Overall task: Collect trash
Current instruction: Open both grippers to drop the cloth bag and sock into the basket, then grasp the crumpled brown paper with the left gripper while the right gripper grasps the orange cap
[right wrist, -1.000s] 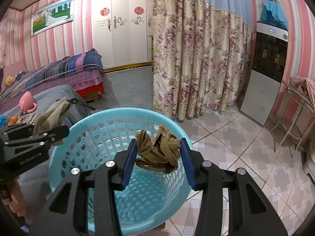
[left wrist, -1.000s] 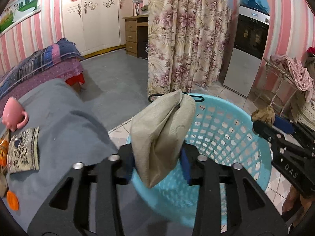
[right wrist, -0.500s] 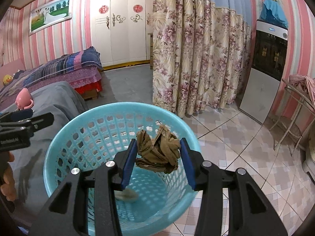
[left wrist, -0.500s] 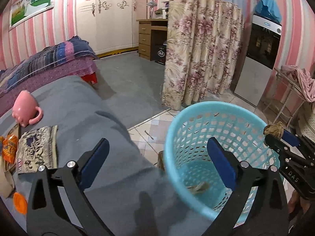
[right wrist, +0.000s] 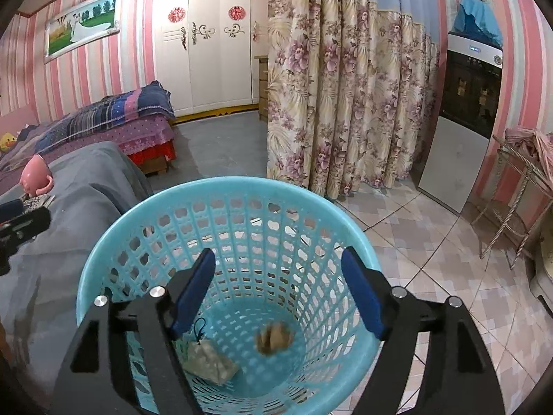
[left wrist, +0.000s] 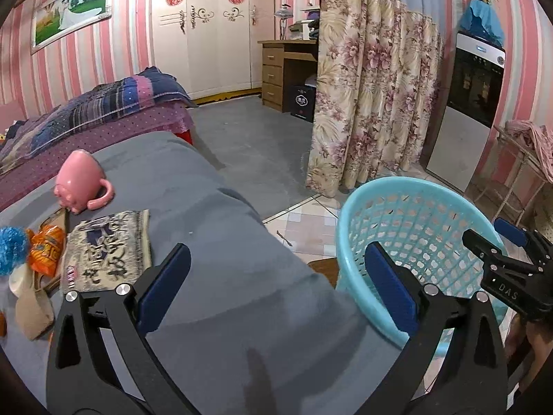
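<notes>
My left gripper (left wrist: pixel 276 256) stands wide open and empty over the grey cover (left wrist: pixel 214 242), just left of the turquoise basket (left wrist: pixel 349 207). My right gripper (right wrist: pixel 278 259) hangs over the basket (right wrist: pixel 242 186); its jaws are opening with nothing between the pads. Below it a blurred brown crumpled wad (right wrist: pixel 273 337) is dropping inside the basket. A beige cloth pouch (right wrist: pixel 209 363) lies on the basket's bottom. The left wrist view shows the right gripper (left wrist: pixel 489 233) at the basket's far rim. An orange wrapper (left wrist: pixel 46 249) and a beige scrap (left wrist: pixel 33 311) lie on the cover at the left.
A pink mug (left wrist: pixel 81 181), a patterned mat (left wrist: pixel 110 249) and a blue pompom (left wrist: pixel 12 249) also sit on the grey cover. A floral curtain (left wrist: pixel 366 103) hangs behind the basket. Tiled floor (right wrist: pixel 449 259) and a wire rack (right wrist: pixel 518 190) lie to the right.
My left gripper let go of the beige pouch, which fell into the basket, then swung left over the grey cover. My right gripper opened and released the brown wad.
</notes>
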